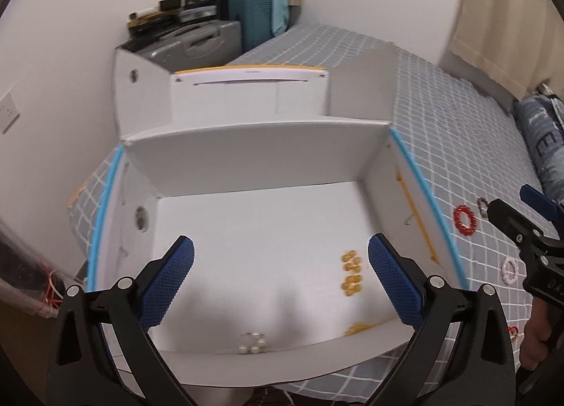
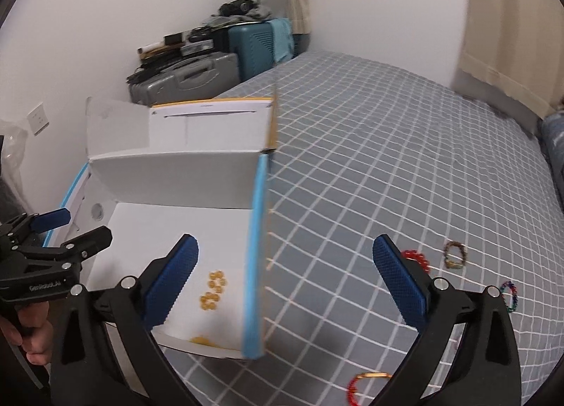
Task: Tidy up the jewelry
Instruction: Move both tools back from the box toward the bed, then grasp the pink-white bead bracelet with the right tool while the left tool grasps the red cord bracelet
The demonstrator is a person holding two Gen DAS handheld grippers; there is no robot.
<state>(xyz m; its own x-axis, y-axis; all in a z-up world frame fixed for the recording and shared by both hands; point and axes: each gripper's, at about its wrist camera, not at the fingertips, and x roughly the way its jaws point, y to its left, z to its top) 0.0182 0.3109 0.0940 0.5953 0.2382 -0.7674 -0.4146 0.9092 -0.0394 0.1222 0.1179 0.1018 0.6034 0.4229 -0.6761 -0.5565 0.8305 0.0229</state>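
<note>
Bracelets: a yellow one (image 1: 352,272) and pearls (image 1: 252,338) lie in the box (image 1: 246,145). Several, including a red one (image 1: 464,220) at its 3 o'clock, wait on the bed (image 2: 370,145). Both grippers, left (image 1: 281,265) and right (image 2: 285,263), are spread and hold nothing.

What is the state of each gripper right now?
Left gripper: open, holding nothing, above the white box.
Right gripper: open, holding nothing, over the box's blue edge.

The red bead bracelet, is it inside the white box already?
No, the red bead bracelet lies on the checked bedspread, outside the white box's blue-edged wall.
</note>
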